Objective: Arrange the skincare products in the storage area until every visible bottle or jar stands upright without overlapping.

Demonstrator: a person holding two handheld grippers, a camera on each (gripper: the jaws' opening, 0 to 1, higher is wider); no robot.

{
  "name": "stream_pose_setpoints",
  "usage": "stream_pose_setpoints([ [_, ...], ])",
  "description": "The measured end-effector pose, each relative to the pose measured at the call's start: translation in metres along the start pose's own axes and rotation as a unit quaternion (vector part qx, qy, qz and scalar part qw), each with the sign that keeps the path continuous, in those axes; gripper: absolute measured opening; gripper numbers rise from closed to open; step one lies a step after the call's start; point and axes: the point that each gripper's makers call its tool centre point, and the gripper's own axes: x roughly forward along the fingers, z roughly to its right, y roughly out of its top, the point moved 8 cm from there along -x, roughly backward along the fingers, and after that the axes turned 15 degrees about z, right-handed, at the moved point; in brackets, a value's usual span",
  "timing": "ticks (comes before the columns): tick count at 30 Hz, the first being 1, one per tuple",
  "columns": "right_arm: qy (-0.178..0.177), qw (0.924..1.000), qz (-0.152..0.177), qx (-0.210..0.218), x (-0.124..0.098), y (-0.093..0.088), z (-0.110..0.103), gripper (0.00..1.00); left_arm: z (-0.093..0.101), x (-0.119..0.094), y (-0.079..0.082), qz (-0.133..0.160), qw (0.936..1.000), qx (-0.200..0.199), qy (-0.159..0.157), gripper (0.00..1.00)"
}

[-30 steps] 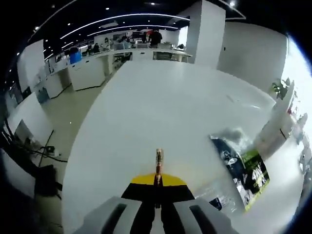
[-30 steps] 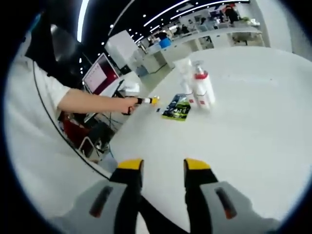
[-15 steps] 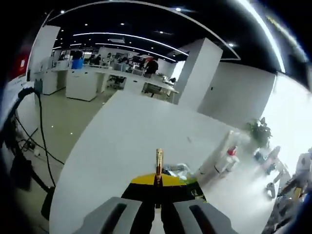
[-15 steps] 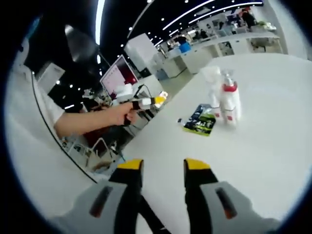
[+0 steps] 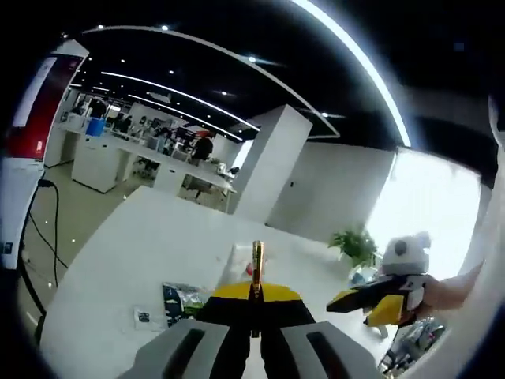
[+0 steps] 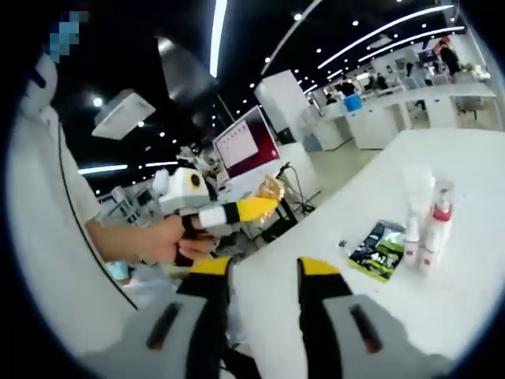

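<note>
White table [image 6: 473,158] is lying well below both raised tools: your left tool [image 5: 254,294] is pinching a thin gold stick [image 5: 257,260], your right tool [image 6: 263,268] is gaping empty, and lowering carelessly is risking toppling the upright bottles [image 6: 430,233].

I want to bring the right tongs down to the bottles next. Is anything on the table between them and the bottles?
Nothing visible. In the right gripper view, bare white table lies between the open right tongs and the bottles. The dark packet lies beside the bottles, left of that path.
</note>
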Motion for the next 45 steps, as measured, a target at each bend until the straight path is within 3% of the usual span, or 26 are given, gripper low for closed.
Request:
stream_pose_setpoints([
  [7,0.061,0.9958,0.011,-0.068,0.007,0.024,-0.024,0.33,0.052,-0.013,0.005,0.023,0.9940,0.024,-0.104,0.01],
  [15,0.106,0.9873,0.004,-0.118,0.004,0.034,-0.045,0.29,0.061,-0.019,0.004,0.031,0.9933,0.013,-0.110,0.01],
  [28,0.104,0.9869,0.021,-0.122,-0.005,0.044,-0.042,0.26,0.071,-0.022,0.007,0.022,0.9892,0.008,-0.145,0.01],
  [34,0.117,0.9845,0.010,-0.130,-0.007,0.044,-0.046,0.24,0.076,-0.020,0.001,-0.002,0.9870,0.008,-0.160,0.01],
  [36,0.129,0.9840,0.001,-0.123,-0.010,0.043,-0.046,0.18,0.073,-0.021,0.001,-0.006,0.9875,0.000,-0.158,0.01],
  [39,0.134,0.9831,-0.003,-0.125,-0.011,0.043,-0.046,0.17,0.074,-0.022,0.001,-0.008,0.9863,-0.008,-0.165,0.01],
  [41,0.153,0.9817,-0.023,-0.111,-0.011,0.038,-0.049,0.15,0.082,-0.024,-0.001,-0.022,0.9797,-0.025,-0.197,0.01],
  [44,0.152,0.9824,-0.024,-0.106,-0.012,0.037,-0.047,0.12,0.081,-0.024,-0.002,-0.026,0.9805,-0.023,-0.193,0.01],
  [45,0.153,0.9838,-0.020,-0.091,-0.013,0.037,-0.046,0.09,0.082,-0.026,-0.002,-0.028,0.9783,-0.040,-0.201,0.01],
])
